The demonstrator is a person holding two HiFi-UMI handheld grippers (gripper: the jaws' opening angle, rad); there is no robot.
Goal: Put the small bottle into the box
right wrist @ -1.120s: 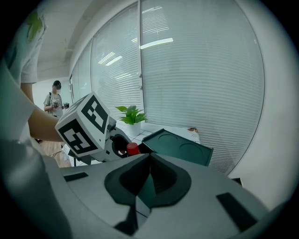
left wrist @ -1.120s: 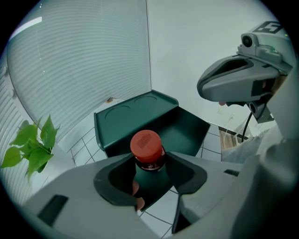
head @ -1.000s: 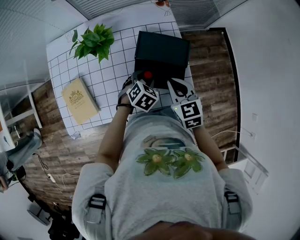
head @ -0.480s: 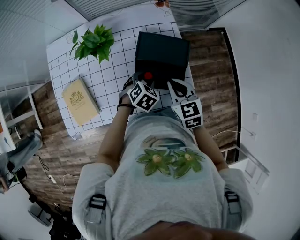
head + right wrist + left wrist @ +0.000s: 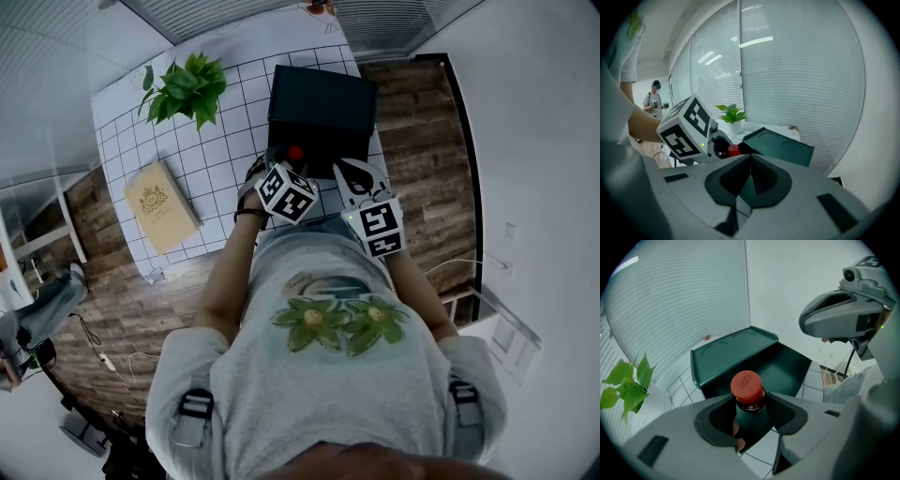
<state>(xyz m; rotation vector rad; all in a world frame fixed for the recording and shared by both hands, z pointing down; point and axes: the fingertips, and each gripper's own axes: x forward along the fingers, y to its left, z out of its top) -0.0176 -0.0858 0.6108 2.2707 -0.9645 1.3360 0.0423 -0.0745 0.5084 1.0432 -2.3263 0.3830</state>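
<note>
My left claw [image 5: 750, 401] is squeezed tight on the small bottle [image 5: 751, 405], which stands up straight with its red cap [image 5: 747, 384] on top; the bottle is right at the near edge of the open dark green box [image 5: 785, 365], whose lid stands up at the back. My right claw [image 5: 750, 161] is just beside it, pressed closed with nothing inside; the box sits on a white checked table [image 5: 217, 141], with a leafy plant [image 5: 186, 84] and a tan book [image 5: 159, 202] off to the left.
</note>
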